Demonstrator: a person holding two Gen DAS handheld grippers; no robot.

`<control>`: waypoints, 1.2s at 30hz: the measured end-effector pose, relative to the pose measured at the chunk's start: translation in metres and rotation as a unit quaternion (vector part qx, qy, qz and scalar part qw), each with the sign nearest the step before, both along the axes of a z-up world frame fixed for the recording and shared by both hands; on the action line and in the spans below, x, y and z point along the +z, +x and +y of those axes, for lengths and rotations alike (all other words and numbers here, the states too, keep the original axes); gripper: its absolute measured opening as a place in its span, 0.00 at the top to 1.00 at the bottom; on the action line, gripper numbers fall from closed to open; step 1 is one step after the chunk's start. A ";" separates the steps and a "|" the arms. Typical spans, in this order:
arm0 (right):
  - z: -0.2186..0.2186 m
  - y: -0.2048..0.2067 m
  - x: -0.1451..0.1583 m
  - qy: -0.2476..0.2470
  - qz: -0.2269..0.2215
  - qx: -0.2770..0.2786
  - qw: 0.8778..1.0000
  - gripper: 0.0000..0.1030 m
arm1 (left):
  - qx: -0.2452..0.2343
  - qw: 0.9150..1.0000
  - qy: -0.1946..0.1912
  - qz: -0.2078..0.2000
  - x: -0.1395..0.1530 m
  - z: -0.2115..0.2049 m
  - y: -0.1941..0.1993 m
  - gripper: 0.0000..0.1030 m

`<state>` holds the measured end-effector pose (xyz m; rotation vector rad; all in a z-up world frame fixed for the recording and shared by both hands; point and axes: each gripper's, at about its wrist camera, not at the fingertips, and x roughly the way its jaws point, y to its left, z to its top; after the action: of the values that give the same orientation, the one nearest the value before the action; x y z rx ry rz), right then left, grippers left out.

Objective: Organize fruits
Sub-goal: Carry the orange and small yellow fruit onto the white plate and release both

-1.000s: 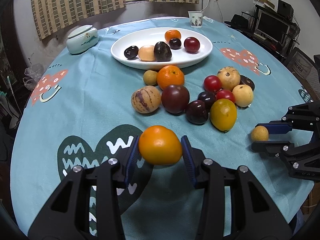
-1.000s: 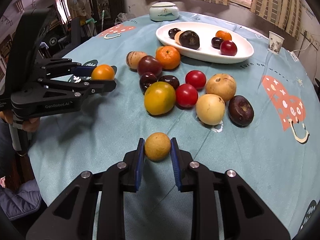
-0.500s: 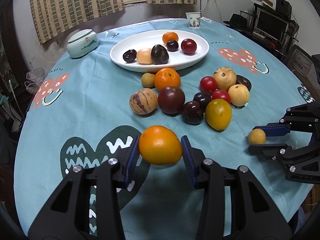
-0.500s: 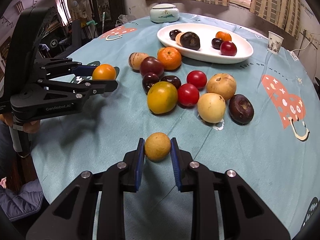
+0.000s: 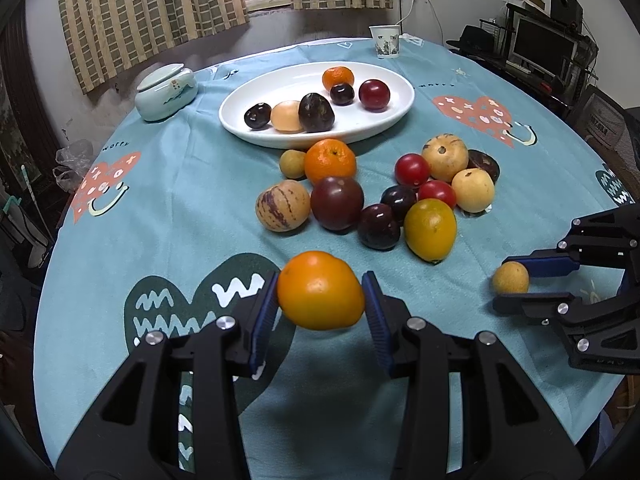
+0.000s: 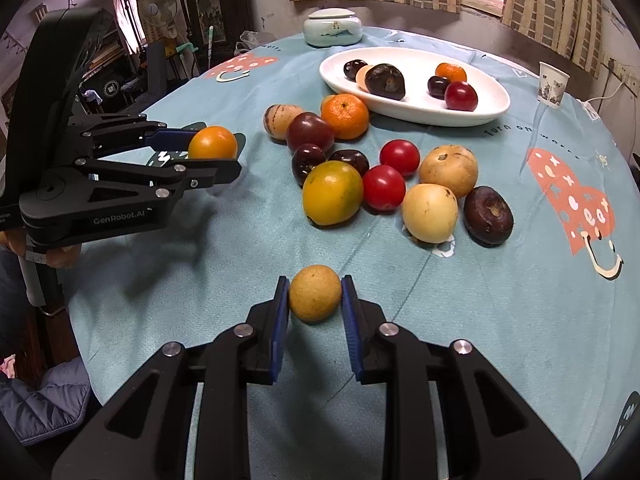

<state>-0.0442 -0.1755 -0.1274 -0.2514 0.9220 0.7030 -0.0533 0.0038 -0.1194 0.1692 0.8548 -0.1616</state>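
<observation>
Orange fruit (image 5: 320,296) sits pinched in the jaws of the left gripper (image 5: 321,306), up off the surface near its front edge. The right gripper (image 6: 315,300) has its jaws pinching a small tan fruit (image 6: 315,293), also near the front edge. This looks like the carry step. Next, both fruits likely go to the white plate (image 5: 256,128) at the back. A pile of loose fruit (image 5: 376,196) lies in between, so lift over it. A paper cup (image 5: 386,41) and a lidded jar (image 5: 166,92) stand near the back edge.
</observation>
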 end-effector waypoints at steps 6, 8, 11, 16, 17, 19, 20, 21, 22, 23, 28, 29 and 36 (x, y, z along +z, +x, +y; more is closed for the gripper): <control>0.000 -0.003 0.002 -0.001 -0.004 0.000 1.000 0.75 | 0.001 1.000 0.000 -0.005 0.003 -0.002 -0.003 0.59; 0.001 -0.003 0.003 0.001 -0.004 0.000 1.000 0.75 | -0.001 1.000 -0.001 -0.005 0.005 -0.002 -0.002 0.59; 0.003 0.003 0.012 0.003 -0.013 -0.003 1.000 0.75 | -0.002 1.000 -0.010 -0.009 0.016 -0.002 0.007 0.59; 0.005 0.039 0.053 0.039 -0.053 -0.027 0.997 0.75 | 0.010 0.998 -0.047 -0.032 0.052 0.001 0.051 0.59; 0.005 0.049 0.061 0.050 -0.059 -0.037 0.996 0.75 | 0.020 0.998 -0.054 -0.035 0.058 0.002 0.067 0.59; 0.005 0.075 0.076 0.075 -0.074 -0.063 0.992 0.75 | 0.036 0.997 -0.060 -0.037 0.065 0.003 0.098 0.58; 0.006 0.087 0.080 0.086 -0.075 -0.072 0.991 0.75 | 0.043 0.997 -0.057 -0.037 0.065 0.002 0.110 0.58; 0.006 0.099 0.082 0.095 -0.072 -0.080 0.990 0.75 | 0.052 0.997 -0.054 -0.036 0.065 0.001 0.124 0.58; 0.008 0.116 0.082 0.102 -0.066 -0.092 0.988 0.75 | 0.054 0.997 -0.051 -0.030 0.063 0.001 0.138 0.58; 0.010 0.129 0.081 0.105 -0.061 -0.100 0.988 0.75 | 0.061 0.997 -0.045 -0.025 0.060 -0.001 0.153 0.58; 0.027 0.189 0.065 0.093 -0.038 -0.120 0.988 0.74 | 0.093 0.995 -0.034 0.008 0.039 0.003 0.208 0.58; 0.029 0.197 0.062 0.087 -0.034 -0.121 0.988 0.73 | 0.100 0.994 -0.034 0.012 0.035 0.005 0.216 0.58; 0.019 0.218 0.055 0.116 -0.029 -0.140 0.983 0.38 | 0.118 0.992 -0.044 -0.011 0.037 0.020 0.216 0.40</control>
<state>0.1737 -0.1561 -0.0723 0.0650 0.7923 0.5338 0.1628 0.0240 -0.0824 -0.0132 0.8369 0.0234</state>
